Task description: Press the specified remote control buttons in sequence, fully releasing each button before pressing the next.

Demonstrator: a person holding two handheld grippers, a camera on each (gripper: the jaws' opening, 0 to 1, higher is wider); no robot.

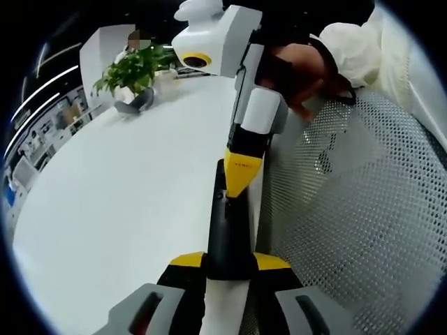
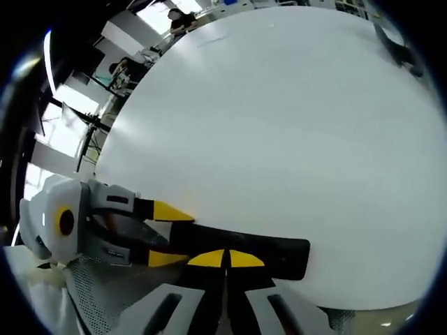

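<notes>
A long black remote control (image 1: 227, 227) lies along the edge of the white table (image 1: 126, 188). In the left gripper view my left gripper (image 1: 229, 262) is shut on its near end, one yellow tip on each side. My right gripper (image 1: 242, 174) comes down from above with its yellow tips together, touching the remote's top face. In the right gripper view my right gripper (image 2: 225, 258) is shut, its tips resting on the remote (image 2: 279, 252), which runs off to the right. From the left, my left gripper (image 2: 174, 236) clamps the remote's other end. No buttons are legible.
A potted green plant (image 1: 133, 70) stands at the table's far end. A white mesh chair (image 1: 363, 209) sits close beside the table edge. A person's hand (image 1: 300, 66) in a white sleeve holds the right gripper. A dark object (image 2: 398, 49) lies far across the table (image 2: 279, 125).
</notes>
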